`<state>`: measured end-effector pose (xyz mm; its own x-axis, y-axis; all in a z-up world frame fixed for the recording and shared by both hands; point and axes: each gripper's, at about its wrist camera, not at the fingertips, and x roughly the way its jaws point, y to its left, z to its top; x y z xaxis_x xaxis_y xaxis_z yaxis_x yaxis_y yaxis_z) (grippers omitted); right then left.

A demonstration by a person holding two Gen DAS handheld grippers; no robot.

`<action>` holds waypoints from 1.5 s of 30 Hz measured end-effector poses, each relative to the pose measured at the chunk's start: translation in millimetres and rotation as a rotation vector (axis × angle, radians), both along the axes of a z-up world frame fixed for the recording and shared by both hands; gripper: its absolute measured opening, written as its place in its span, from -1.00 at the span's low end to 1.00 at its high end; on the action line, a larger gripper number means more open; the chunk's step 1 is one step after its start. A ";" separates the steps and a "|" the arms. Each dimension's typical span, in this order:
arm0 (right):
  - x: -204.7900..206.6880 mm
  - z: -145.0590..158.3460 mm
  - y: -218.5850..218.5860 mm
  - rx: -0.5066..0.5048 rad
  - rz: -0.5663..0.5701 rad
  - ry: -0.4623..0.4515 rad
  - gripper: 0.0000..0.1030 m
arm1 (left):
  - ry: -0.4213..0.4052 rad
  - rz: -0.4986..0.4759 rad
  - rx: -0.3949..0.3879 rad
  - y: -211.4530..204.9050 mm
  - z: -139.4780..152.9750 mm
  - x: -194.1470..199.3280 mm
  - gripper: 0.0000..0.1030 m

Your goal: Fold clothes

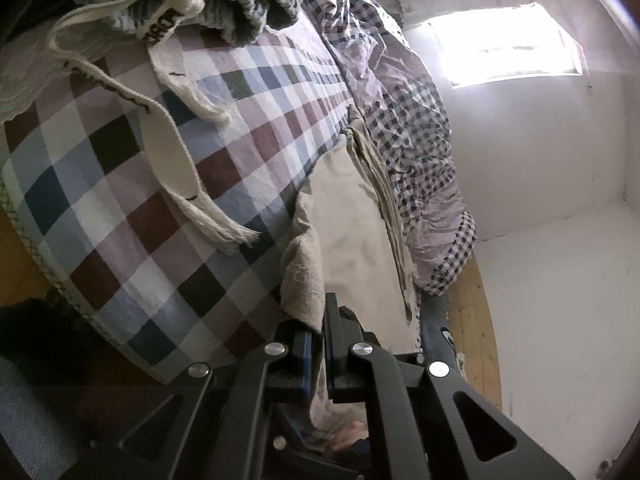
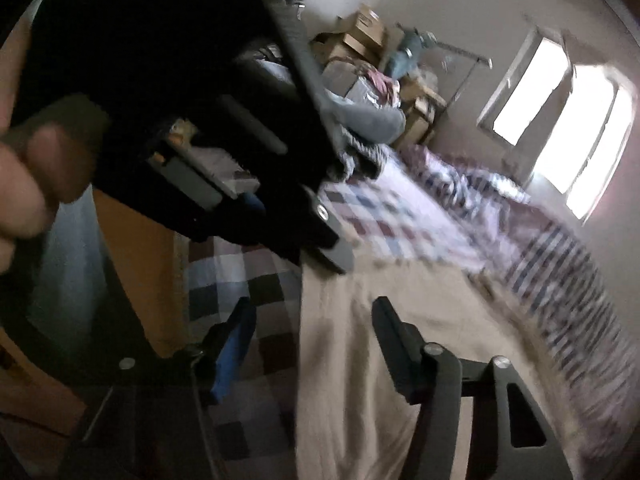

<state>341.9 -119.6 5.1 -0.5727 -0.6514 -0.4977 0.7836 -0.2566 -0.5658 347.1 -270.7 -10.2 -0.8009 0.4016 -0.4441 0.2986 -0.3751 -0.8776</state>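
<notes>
The beige garment (image 1: 352,216) lies on the checked bedsheet (image 1: 132,184), beside the crumpled quilt (image 1: 416,160). The left gripper (image 1: 316,344) is closed on the garment's near edge; the right gripper (image 2: 312,344) stands open above it. Keeping the pinched edge taut should give a straight fold.

Beige garment (image 1: 352,216). Checked sheet (image 1: 132,200): maroon, navy, pale blue, white, black squares. Finer navy-and-white check on rumpled quilt (image 1: 416,152). Cream scarf (image 1: 168,148), fringed; grey-and-white knit (image 1: 240,4). Black grippers, blue pads (image 2: 232,356). Orange-brown floor (image 1: 476,328). White wall (image 1: 560,300).
</notes>
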 end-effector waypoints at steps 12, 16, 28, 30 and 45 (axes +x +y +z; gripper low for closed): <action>-13.8 -5.9 -17.5 0.015 -0.045 -0.013 -0.97 | 0.020 0.097 0.042 -23.3 -3.8 14.9 -0.78; -17.8 -0.1 -16.4 -0.003 -0.028 -0.079 -0.97 | 0.007 0.145 0.062 -29.5 -8.4 18.8 -0.04; -23.1 12.2 -10.7 -0.037 -0.007 -0.164 -0.97 | 0.023 0.087 0.116 -11.2 -15.2 0.1 0.26; -19.8 12.0 -10.4 -0.036 -0.001 -0.163 -0.97 | 0.027 0.079 0.119 -9.5 -15.1 -3.1 0.18; -3.7 10.2 2.3 -0.058 -0.087 -0.048 -0.20 | -0.008 0.091 -0.008 -8.0 17.6 0.7 -0.99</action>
<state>338.2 -117.3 15.3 -0.6044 -0.6289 -0.4891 0.7830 -0.3559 -0.5102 347.9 -278.8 7.3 -0.8305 0.3240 -0.4531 0.3383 -0.3529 -0.8724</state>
